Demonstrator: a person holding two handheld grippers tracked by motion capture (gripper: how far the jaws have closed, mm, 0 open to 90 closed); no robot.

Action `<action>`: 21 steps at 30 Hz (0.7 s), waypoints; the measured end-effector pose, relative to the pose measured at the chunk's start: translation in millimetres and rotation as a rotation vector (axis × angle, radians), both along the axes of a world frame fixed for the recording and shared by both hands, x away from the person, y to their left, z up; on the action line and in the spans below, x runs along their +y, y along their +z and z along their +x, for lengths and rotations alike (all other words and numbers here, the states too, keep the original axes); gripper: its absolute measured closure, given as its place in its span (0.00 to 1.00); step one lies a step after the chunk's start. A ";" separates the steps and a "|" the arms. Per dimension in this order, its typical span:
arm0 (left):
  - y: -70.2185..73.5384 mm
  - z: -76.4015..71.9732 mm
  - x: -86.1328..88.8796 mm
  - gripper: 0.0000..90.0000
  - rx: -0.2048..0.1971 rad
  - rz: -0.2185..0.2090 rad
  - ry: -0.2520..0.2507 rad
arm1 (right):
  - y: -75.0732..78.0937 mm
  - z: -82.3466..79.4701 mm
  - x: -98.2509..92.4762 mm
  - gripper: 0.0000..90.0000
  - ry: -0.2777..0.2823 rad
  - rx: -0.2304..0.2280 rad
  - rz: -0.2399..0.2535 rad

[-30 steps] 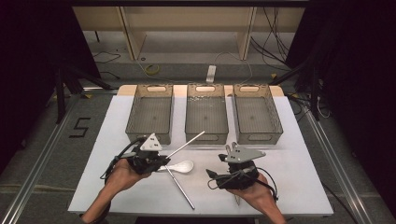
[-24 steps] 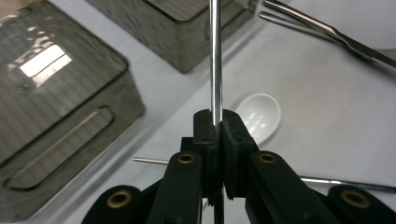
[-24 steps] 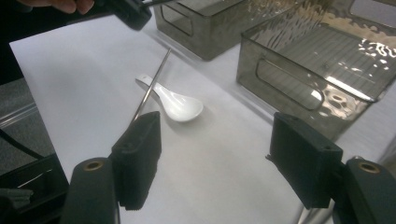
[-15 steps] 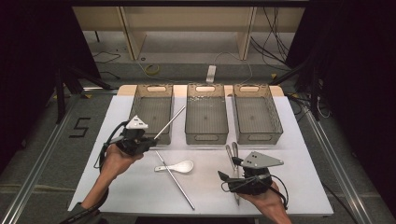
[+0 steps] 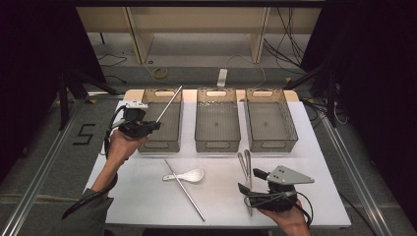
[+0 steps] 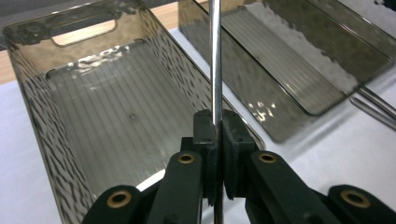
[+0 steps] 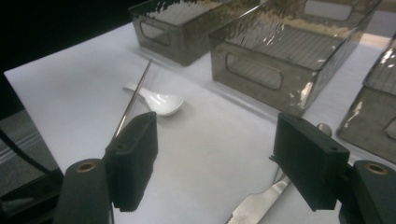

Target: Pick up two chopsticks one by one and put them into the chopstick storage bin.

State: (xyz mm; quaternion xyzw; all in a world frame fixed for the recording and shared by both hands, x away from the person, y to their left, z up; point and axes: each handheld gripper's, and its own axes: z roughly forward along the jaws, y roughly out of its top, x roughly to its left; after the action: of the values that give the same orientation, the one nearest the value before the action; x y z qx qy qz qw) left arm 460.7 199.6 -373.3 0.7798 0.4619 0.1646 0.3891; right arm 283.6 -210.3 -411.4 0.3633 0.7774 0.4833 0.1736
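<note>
My left gripper (image 5: 151, 126) is shut on a thin metal rod (image 5: 169, 103) and holds it slanted above the left smoky bin (image 5: 160, 145). In the left gripper view the rod (image 6: 215, 60) rises straight out of the closed pads (image 6: 204, 128) over that bin (image 6: 116, 116). My right gripper (image 5: 252, 181) stands low near the table's front right; its jaws have just been opening. Two metal utensils (image 5: 244, 161) lie side by side on the table beneath it. A blade (image 7: 254, 207) shows low between the wide-apart pads (image 7: 135, 158), and neither pad touches it.
A white spoon (image 5: 189, 175) and a second metal rod (image 5: 186, 191) lie at the table's middle front; both show in the right gripper view, spoon (image 7: 161, 103) and rod (image 7: 133, 98). The middle bin (image 5: 217, 145) and right bin (image 5: 271, 145) stand beside the left one.
My left gripper has carried its rod from the table's middle up and back to the left bin. My right gripper has slid toward the front right and its jaws stand wider.
</note>
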 end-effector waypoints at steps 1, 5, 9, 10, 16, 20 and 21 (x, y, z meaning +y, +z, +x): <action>-0.1 4.0 0.8 0.94 0.001 -0.002 0.008 | -0.3 -0.4 -1.4 0.34 -0.001 -0.002 0.010; -0.4 21.1 4.0 0.94 0.007 -0.024 0.051 | -0.8 -2.6 -4.5 0.34 -0.004 -0.006 0.022; -2.6 36.7 5.6 0.94 0.020 -0.021 0.075 | -2.1 -4.9 -4.9 0.34 -0.001 -0.009 0.021; -3.1 39.6 5.8 0.94 0.020 -0.026 0.075 | -2.3 -5.4 -5.0 0.34 -0.002 -0.010 0.019; -8.8 54.4 6.7 0.94 0.030 -0.005 0.098 | -3.5 -6.0 -5.6 0.33 0.002 -0.007 0.024; -13.3 60.1 8.2 0.94 0.035 0.008 0.107 | -3.8 -6.7 -5.1 0.33 0.005 -0.008 0.030; -15.1 61.4 8.5 0.94 0.037 0.006 0.113 | -3.8 -6.8 -4.9 0.32 0.009 -0.005 0.033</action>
State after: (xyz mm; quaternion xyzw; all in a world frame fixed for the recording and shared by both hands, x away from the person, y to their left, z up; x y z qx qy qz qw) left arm 522.1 208.2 -388.4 0.7566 0.5118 0.1731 0.3683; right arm 276.7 -215.2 -415.2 0.3613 0.7706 0.4977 0.1671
